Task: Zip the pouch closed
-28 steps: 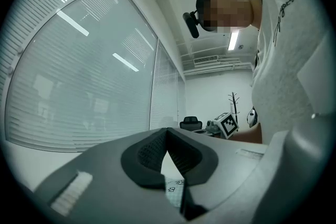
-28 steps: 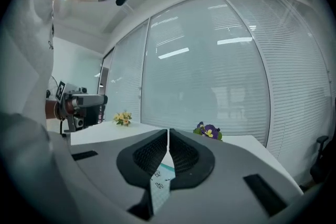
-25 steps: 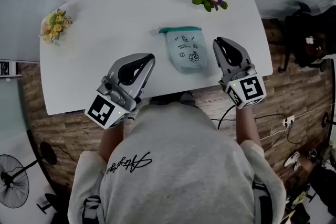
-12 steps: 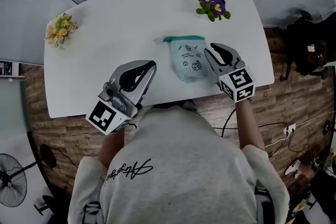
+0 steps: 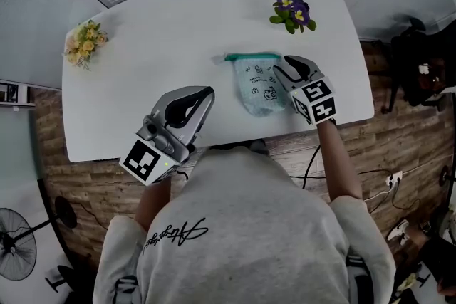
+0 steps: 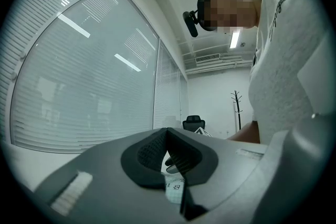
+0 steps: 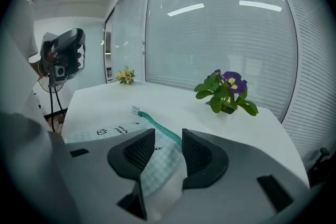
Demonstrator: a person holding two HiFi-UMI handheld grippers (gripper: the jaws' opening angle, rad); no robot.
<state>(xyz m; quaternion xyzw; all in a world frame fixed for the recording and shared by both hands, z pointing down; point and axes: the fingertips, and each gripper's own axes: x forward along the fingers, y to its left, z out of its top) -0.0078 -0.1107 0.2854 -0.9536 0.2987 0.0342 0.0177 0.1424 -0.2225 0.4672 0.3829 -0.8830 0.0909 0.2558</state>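
A pale mint checked pouch (image 5: 255, 85) with small drawings lies on the white table (image 5: 157, 32), its green zipper (image 5: 251, 55) along the far end. My right gripper (image 5: 283, 67) hangs low over the pouch's right edge, tilted down. Its jaws have just been opening and stand open. In the right gripper view the pouch (image 7: 160, 165) and zipper (image 7: 157, 126) show between and below the pads, which do not press on it. My left gripper (image 5: 204, 92) stays level to the left of the pouch, shut and empty (image 6: 167, 134).
A purple potted flower (image 5: 292, 11) (image 7: 227, 91) stands at the table's far right, a yellow posy (image 5: 84, 43) (image 7: 125, 76) at the far left. The table's near edge runs just under both grippers. A fan (image 5: 18, 245) and cables lie on the wooden floor.
My right gripper has come down and to the left, up to the pouch's right edge, and its jaws have spread apart. The left gripper has kept still.
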